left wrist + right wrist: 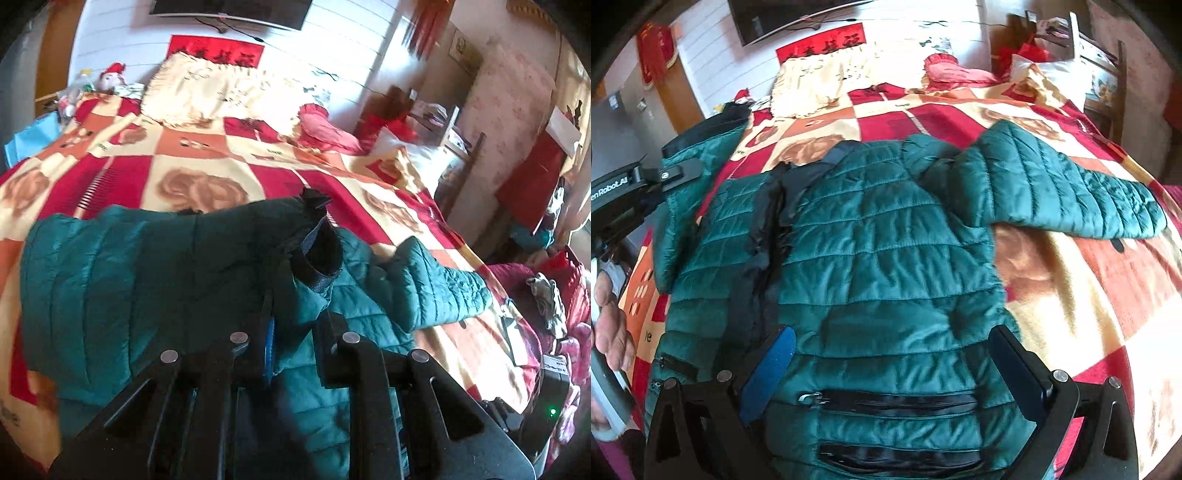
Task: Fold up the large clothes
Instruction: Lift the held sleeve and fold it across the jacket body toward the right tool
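The left tool [295, 295] grips the teal quilted puffer jacket's [886, 258] black-cuffed sleeve [314, 258]; lay it flat across the chest. The right tool [886, 369] hovers open.

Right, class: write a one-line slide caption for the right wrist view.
Open right hand-held gripper above a green quilted jacket on a patchwork blanket.

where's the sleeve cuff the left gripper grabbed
In the left wrist view, the black-trimmed cuff is pinched in the left gripper, lifted over the green jacket on the bed.
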Demonstrator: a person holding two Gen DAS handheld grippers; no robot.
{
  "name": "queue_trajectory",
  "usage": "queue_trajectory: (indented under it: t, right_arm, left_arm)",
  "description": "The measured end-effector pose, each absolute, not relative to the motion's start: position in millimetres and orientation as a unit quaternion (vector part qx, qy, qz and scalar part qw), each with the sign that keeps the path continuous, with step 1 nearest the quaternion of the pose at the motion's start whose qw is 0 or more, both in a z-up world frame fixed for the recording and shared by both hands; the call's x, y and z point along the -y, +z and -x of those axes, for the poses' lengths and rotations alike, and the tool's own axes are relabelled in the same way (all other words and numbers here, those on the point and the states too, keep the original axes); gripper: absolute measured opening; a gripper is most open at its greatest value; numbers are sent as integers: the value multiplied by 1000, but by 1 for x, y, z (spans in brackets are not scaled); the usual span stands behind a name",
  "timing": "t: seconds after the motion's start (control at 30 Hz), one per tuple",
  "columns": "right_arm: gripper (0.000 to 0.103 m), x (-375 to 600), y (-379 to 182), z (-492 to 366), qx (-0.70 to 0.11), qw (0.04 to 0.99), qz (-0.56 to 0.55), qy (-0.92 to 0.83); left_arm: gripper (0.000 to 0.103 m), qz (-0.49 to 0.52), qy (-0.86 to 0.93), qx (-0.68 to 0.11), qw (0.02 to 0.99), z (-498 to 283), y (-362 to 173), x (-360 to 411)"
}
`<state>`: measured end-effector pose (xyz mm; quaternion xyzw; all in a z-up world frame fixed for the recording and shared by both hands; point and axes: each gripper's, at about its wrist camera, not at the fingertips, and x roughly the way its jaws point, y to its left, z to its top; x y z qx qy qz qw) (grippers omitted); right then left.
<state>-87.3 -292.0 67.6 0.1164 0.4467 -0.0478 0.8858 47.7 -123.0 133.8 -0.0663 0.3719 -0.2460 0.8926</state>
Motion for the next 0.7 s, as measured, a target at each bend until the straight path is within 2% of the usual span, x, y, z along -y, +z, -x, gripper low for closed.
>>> queue_trajectory:
  t: [0.23, 0.37, 0.4, 0.47, 0.53, 0.7]
  right_arm:
    - [103, 309, 59, 87, -451, 881, -135, -54]
    - [103, 315, 55, 84, -451, 879, -147, -50]
    - [103, 315, 55, 83, -451, 878, -150, -49]
    - [103, 315, 54, 83, -451, 879, -152, -44]
    - [103, 316, 54, 82, -450, 878, -154, -43]
    - [103, 314, 56, 80, -447, 879, -160, -41]
  left_arm:
    - [16, 68, -248, -398, 881, -61, 100, 150]
    - [17, 107, -259, -412, 867, -67, 78, 148]
    - [21, 115, -264, -416, 862, -68, 75, 146]
    - [47, 120, -272, -429, 853, -71, 68, 145]
    - [57, 116, -273, -427, 854, -68, 69, 142]
    - [59, 99, -286, -424, 854, -55, 84, 128]
